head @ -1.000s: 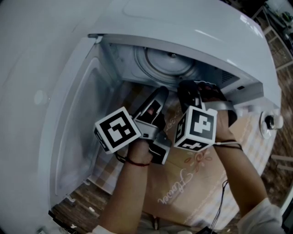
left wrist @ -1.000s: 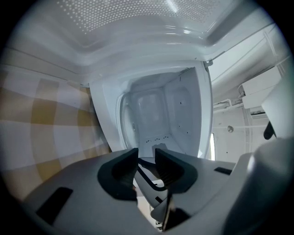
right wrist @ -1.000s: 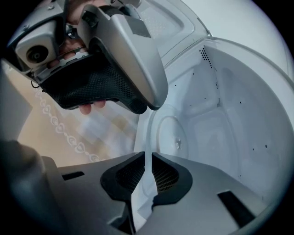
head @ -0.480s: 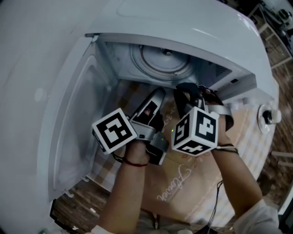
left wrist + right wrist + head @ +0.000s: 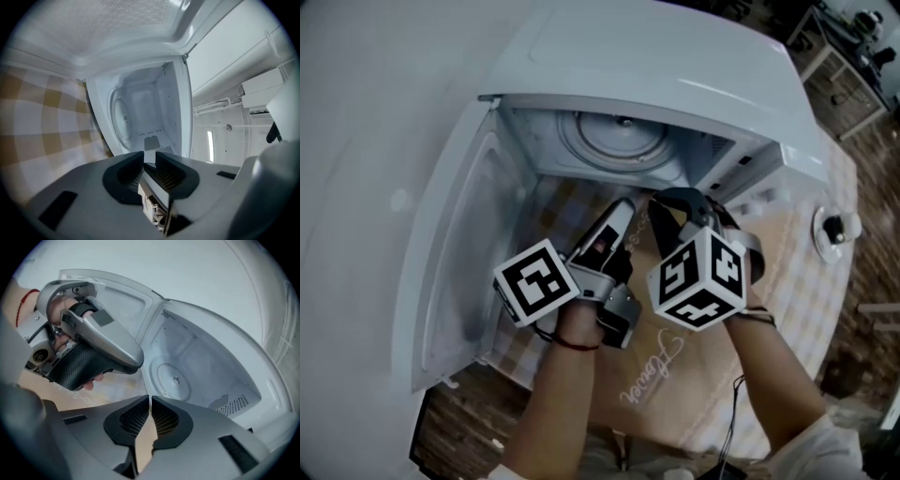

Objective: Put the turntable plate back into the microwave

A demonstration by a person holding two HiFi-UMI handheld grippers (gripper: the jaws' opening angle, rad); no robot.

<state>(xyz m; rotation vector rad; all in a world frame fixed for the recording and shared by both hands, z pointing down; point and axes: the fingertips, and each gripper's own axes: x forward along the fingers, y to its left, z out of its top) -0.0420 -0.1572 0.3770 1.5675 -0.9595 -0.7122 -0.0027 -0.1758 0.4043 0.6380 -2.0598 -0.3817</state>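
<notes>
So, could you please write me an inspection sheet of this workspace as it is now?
Surface: checked cloth under the microwave.
Job's things: microwave door swung open; turntable plate lies on the cavity floor.
Clutter: nothing seen.
Grippers: left gripper in front of the cavity, jaws closing, nothing between them; right gripper beside it, jaws together, empty.
Cables: thin cable runs down beside the right arm.
Surroundings: wood-grain floor; furniture legs at the upper right.

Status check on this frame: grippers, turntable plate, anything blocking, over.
Left gripper outside the cavity, fingers closing, nothing between. Right gripper shut, empty. Turntable plate lies flat on the microwave floor. Door open, nothing blocking.
</notes>
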